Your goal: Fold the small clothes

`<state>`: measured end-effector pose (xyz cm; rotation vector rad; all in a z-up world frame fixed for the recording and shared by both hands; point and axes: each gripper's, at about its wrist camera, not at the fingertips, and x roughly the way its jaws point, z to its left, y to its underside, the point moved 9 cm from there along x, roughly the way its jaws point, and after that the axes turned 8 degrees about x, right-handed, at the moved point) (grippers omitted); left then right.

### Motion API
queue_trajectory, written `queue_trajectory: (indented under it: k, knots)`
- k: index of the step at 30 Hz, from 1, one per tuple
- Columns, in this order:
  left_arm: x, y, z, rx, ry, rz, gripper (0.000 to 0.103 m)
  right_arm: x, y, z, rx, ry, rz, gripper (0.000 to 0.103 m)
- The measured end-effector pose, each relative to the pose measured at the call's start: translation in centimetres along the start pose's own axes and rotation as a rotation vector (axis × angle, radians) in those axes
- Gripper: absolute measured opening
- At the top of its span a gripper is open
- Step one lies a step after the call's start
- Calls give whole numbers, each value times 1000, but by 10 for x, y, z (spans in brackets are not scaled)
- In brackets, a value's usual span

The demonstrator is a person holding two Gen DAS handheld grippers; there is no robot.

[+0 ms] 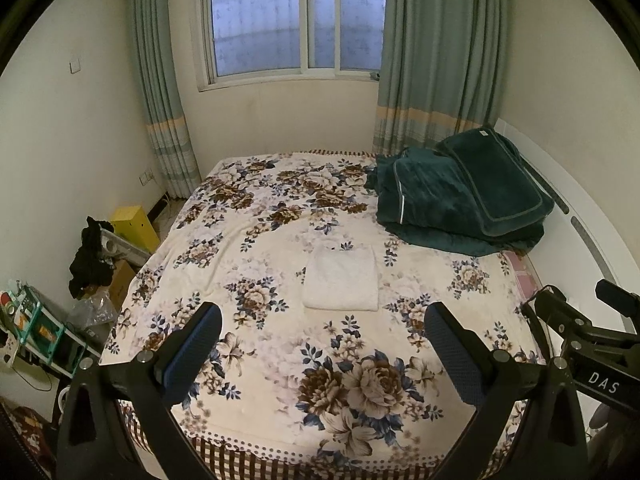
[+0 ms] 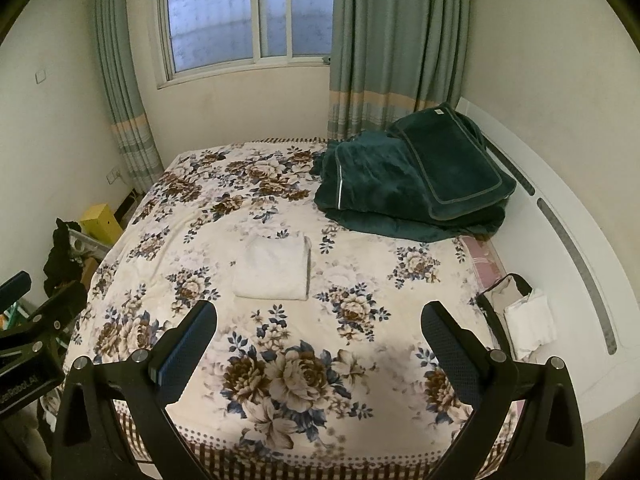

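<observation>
A small white garment (image 1: 341, 277) lies folded into a neat rectangle in the middle of the floral bedspread (image 1: 256, 216); the right wrist view shows the same garment (image 2: 274, 267) with its stacked edges on the right. My left gripper (image 1: 322, 334) hovers above the near part of the bed, short of the garment, open with nothing between its fingers. My right gripper (image 2: 319, 332) is held likewise, open and empty, well short of the garment. The right gripper's body (image 1: 592, 340) shows at the right edge of the left wrist view.
A pile of dark green blankets (image 2: 416, 184) sits at the far right of the bed. A dark-rimmed bag with white cloth (image 2: 520, 316) rests by the bed's right edge. Left of the bed stand a yellow box (image 1: 134, 226), black clothing (image 1: 92, 256) and cluttered shelves (image 1: 36, 324).
</observation>
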<state>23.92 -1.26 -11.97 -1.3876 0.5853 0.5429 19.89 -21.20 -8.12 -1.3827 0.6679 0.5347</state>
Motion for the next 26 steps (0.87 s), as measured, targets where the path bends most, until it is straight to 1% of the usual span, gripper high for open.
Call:
queue_trajectory:
  k: [16, 26]
  knots:
    - [0, 0, 1, 1, 4, -1, 103, -6, 3, -1, 10, 7, 0, 103]
    - [0, -9, 1, 4, 13, -9, 103, -7, 6, -2, 13, 9, -1, 103]
